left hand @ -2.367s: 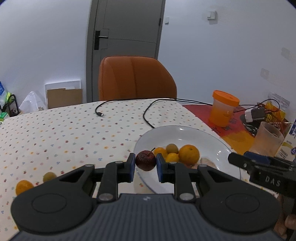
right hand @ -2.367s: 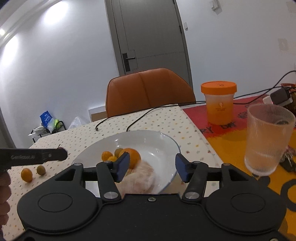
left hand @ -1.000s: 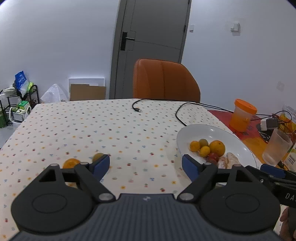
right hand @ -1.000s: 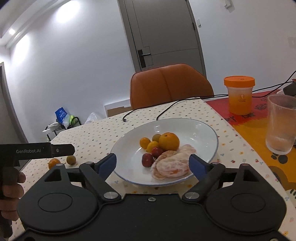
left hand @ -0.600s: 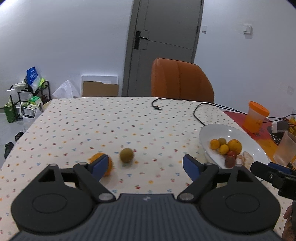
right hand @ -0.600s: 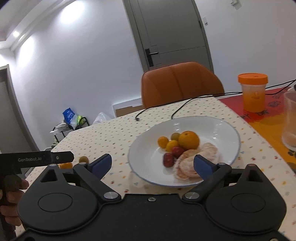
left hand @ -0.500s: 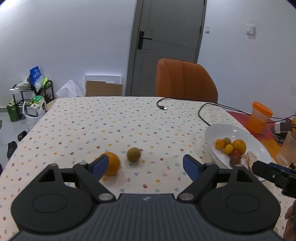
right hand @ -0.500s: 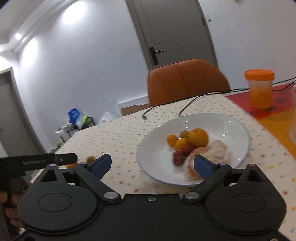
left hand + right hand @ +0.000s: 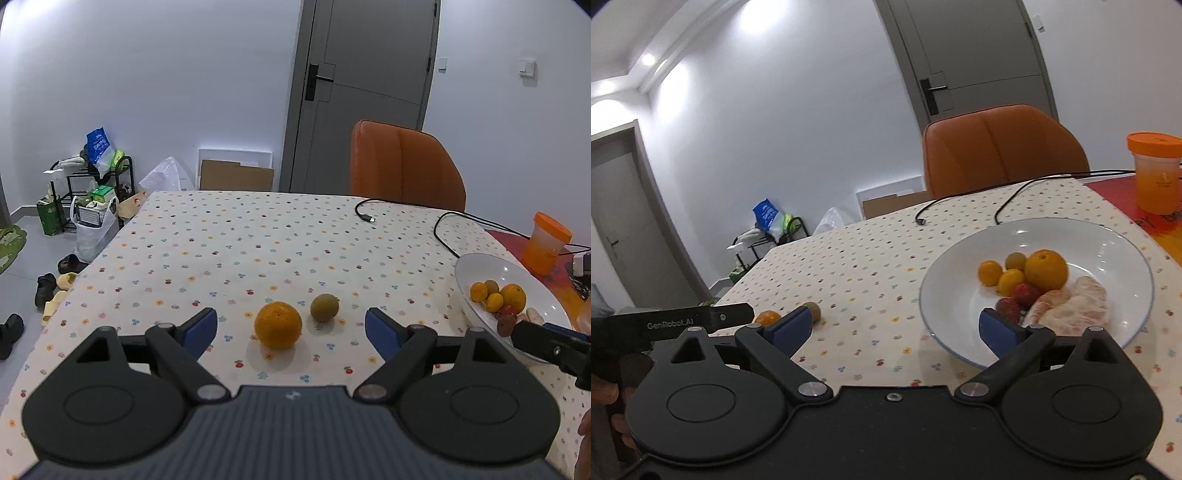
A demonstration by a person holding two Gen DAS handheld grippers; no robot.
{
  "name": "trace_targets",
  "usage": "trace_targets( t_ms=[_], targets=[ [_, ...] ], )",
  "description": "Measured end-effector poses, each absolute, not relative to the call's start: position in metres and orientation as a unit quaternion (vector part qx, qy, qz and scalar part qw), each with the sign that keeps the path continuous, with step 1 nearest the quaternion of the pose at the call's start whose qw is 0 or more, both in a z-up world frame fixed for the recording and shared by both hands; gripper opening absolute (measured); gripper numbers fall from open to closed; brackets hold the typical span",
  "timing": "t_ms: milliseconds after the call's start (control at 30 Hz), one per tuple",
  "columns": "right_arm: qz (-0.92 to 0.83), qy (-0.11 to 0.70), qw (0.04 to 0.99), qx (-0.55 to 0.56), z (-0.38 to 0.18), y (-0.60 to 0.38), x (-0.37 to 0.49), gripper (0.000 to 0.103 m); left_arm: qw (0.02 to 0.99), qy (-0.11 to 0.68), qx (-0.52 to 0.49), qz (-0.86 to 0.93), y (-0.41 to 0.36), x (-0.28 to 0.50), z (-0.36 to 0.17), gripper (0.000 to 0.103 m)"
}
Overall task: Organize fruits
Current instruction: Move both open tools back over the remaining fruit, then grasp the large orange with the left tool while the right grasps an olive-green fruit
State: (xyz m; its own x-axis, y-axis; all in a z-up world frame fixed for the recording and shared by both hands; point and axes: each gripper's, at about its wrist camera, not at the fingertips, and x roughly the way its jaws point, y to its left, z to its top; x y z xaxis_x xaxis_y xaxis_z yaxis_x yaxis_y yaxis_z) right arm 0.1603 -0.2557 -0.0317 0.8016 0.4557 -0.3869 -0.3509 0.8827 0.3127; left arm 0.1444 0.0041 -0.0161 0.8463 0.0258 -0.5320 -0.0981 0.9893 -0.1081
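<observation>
A dotted tablecloth (image 9: 258, 236) is covering the table, with a white plate (image 9: 1123, 254) of fruit sitting toward its right edge. An orange (image 9: 277, 325) and a small green fruit (image 9: 324, 307) are lying loose on the cloth just beside each other, near the front edge and well apart from the plate. The left gripper (image 9: 291, 328) is hovering level over them, fingers spread wide and empty, seemingly lining up on the orange; next it needs lowering and closing around it. The right gripper (image 9: 895, 326) is idling, fingers spread, beside the plate's near rim.
</observation>
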Motion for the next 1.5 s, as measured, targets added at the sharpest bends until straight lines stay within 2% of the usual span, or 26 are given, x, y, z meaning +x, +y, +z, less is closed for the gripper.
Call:
trace_targets(
  t_ms=[667, 867, 967, 1067, 1100, 1233, 1500],
  targets=[
    [0.258, 0.269, 0.925, 0.077, -0.034, -0.213, 0.195, 0.097, 0.951, 0.296, -0.081, 0.04, 0.016, 0.171, -0.041, 0.081],
    [0.272, 0.279, 0.919, 0.06, -0.034, -0.201, 0.207, 0.096, 0.946, 0.307, -0.09, 0.046, 0.021, 0.182, -0.046, 0.073],
    [0.278, 0.283, 0.917, 0.046, -0.034, -0.193, 0.212, 0.095, 0.941, 0.319, -0.096, 0.047, 0.024, 0.189, -0.051, 0.061],
    [0.289, 0.29, 0.912, 0.037, -0.034, -0.187, 0.217, 0.09, 0.936, 0.333, -0.108, 0.035, 0.027, 0.195, -0.056, 0.046],
    [0.292, 0.292, 0.91, 0.035, -0.034, -0.184, 0.219, 0.09, 0.936, 0.333, -0.109, 0.034, 0.028, 0.195, -0.056, 0.037],
    [0.3, 0.305, 0.903, 0.029, -0.036, -0.174, 0.227, 0.08, 0.935, 0.336, -0.107, 0.037, 0.031, 0.197, -0.053, 0.036],
    [0.316, 0.313, 0.895, 0.013, -0.036, -0.15, 0.24, 0.076, 0.934, 0.332, -0.114, 0.058, 0.05, 0.195, -0.049, 0.037]
  ],
)
